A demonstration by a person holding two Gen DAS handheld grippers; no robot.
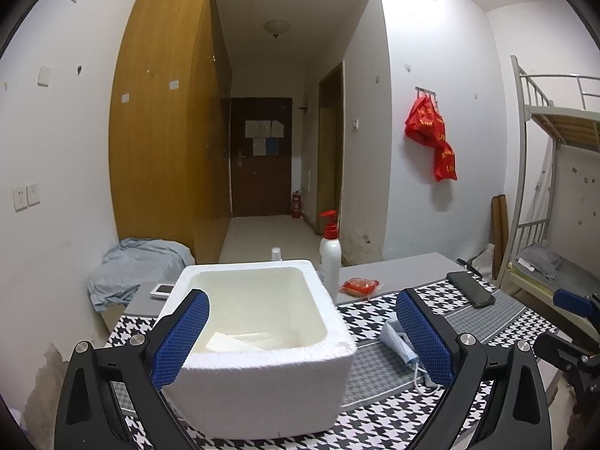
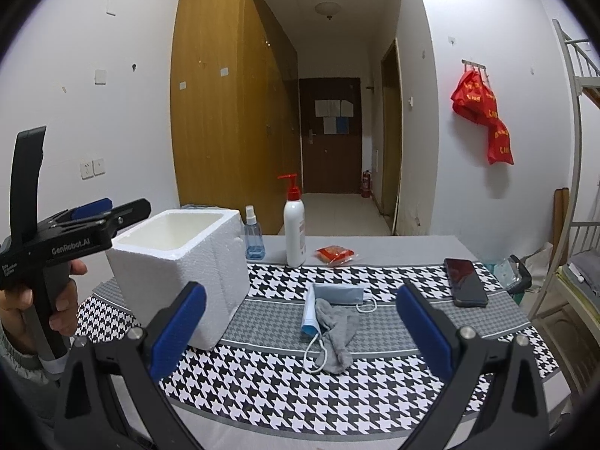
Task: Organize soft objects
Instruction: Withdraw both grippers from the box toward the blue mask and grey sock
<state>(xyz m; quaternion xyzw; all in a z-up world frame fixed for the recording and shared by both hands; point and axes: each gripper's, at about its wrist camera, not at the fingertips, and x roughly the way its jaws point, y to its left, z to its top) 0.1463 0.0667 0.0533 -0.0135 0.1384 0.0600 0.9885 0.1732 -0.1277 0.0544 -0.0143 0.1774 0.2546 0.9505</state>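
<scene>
A white foam box (image 1: 262,378) stands on the houndstooth tablecloth (image 1: 375,315), with a white tissue (image 1: 243,341) lying flat inside it. My left gripper (image 1: 302,337) is open, hovering over the box's near rim with nothing between its fingers. To the right of the box (image 2: 180,262) lie a grey sock (image 2: 337,333), a folded blue face mask (image 2: 337,294) and a second mask (image 2: 309,315) partly under the sock. My right gripper (image 2: 302,324) is open and empty, held just above and in front of that pile. A hand (image 2: 63,300) holds the left gripper (image 2: 127,206) beside the box.
Behind the box stand a white pump bottle (image 2: 294,232) and a small blue spray bottle (image 2: 254,240). A red snack packet (image 2: 335,254) and a black phone (image 2: 465,281) lie on the table's right side. A blue cloth heap (image 1: 127,273) sits far left; a bunk bed (image 1: 555,195) stands right.
</scene>
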